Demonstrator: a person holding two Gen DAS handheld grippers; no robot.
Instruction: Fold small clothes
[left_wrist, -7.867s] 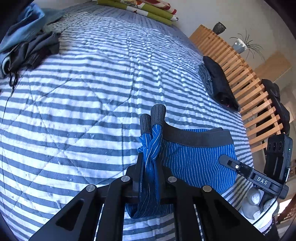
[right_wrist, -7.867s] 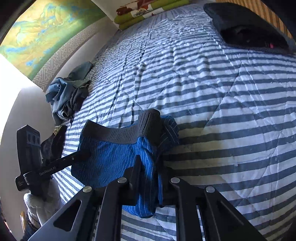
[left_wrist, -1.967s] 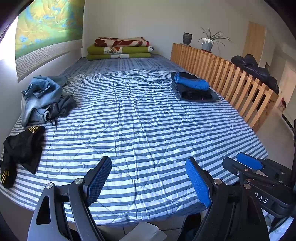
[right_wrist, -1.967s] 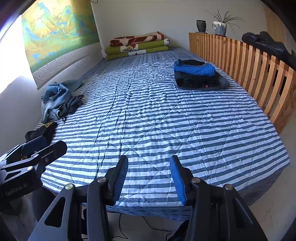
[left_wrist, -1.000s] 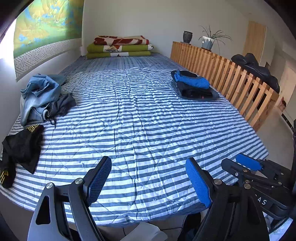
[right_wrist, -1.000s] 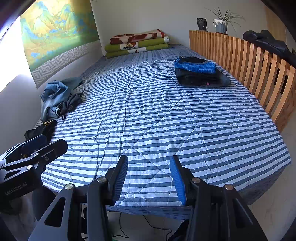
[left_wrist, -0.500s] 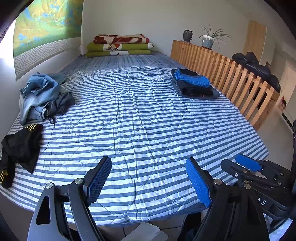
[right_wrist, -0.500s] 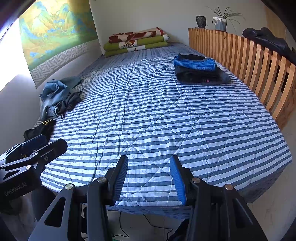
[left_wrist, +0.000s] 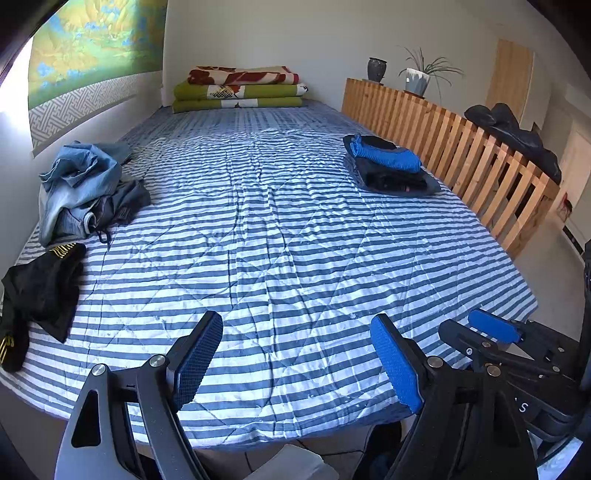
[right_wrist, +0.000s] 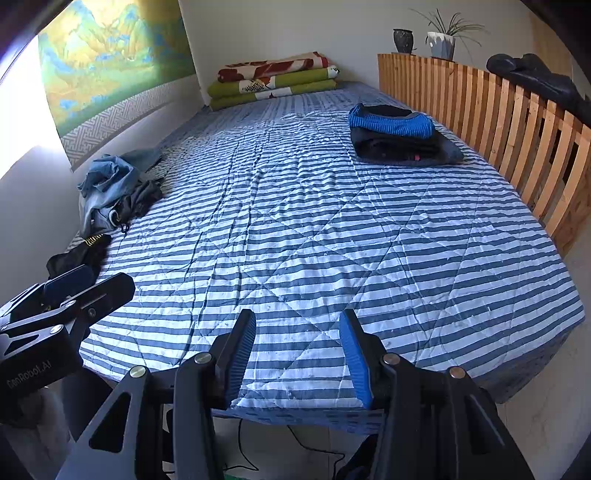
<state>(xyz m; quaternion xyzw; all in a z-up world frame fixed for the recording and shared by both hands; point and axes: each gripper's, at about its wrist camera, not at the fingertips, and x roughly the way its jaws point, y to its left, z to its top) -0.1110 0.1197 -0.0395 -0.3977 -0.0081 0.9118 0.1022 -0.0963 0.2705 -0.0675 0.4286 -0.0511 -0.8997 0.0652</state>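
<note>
Covering bed: striped quilt (left_wrist: 280, 236) | wooden slat rail (left_wrist: 458, 147) alongside | left claw (left_wrist: 295, 354), right claw (right_wrist: 297, 350) open, empty

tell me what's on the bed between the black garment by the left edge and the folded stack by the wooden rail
Nothing: between the black garment and the folded stack lies only bare striped quilt, shown in both wrist views.

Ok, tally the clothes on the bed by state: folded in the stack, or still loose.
Folded: blue item on a dark pile, layers unclear: at least 2
Loose: denim heap, grey piece, black garment: 3
Total: at least 5
</note>
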